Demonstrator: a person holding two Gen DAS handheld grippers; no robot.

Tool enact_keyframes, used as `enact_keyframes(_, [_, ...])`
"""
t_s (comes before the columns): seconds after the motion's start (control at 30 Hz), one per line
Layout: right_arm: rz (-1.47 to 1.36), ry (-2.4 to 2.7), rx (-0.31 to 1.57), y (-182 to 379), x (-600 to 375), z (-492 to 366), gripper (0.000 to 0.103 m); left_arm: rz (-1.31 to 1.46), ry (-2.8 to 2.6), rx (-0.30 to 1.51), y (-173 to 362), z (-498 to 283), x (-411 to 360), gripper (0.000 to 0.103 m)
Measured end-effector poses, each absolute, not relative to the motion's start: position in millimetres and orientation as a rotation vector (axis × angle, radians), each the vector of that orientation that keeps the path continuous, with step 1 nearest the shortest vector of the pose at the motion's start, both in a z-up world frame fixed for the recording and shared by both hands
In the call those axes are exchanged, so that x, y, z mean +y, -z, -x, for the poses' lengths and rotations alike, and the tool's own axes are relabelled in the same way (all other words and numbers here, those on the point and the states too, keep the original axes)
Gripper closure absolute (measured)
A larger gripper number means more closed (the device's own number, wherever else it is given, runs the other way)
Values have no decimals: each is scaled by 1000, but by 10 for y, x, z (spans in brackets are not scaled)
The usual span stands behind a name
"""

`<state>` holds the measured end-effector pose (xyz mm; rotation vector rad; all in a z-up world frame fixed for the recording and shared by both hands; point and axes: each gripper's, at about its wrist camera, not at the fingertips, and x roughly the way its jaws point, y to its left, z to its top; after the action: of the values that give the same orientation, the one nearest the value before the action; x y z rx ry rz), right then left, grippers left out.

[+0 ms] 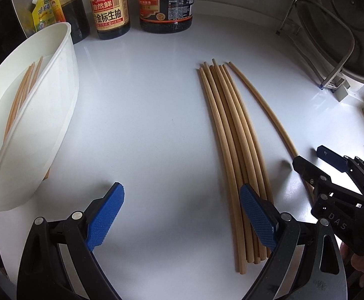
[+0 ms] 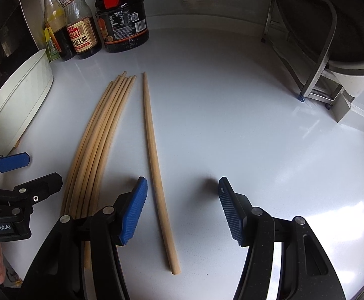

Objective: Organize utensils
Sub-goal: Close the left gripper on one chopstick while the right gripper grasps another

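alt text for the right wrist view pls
The open right gripper hangs over a single chopstick lying apart from a bundle of chopsticks on a white counter; sauce bottles stand behind.

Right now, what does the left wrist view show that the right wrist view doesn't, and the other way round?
Only the left wrist view looks into the white container, where several chopsticks already lie. Only the right wrist view shows the lone chopstick end to end, lying between the right gripper and its open jaws, untouched. Both show the chopstick bundle on the white counter, the sauce bottles, and the left gripper open and empty.
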<state>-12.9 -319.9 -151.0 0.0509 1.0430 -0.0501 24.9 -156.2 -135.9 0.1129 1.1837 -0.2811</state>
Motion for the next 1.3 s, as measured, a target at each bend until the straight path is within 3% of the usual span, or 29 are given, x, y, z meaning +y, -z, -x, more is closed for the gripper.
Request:
enact_keyframes(0.9, [-24, 98, 1004, 1515, -3319, 62, 47, -154, 155, 1160, 1467, -441, -1521, 6])
enact_keyframes(0.97, [-17, 91, 996, 1513, -3309, 47, 52, -153, 151, 1157, 1464, -470, -1516, 6])
enact_keyframes(1.07, [4, 70, 989, 1503, -3269, 29, 65, -160, 179, 1146, 1448, -454, -1545, 14])
enact_keyframes(1.2, [10, 56, 990, 1493, -3234, 11, 73, -164, 226, 1130, 1400, -393, -1598, 39])
enact_keyframes(1.3, [31, 41, 990, 1492, -3173, 7, 85, -181, 250, 1119, 1370, -353, -1658, 64])
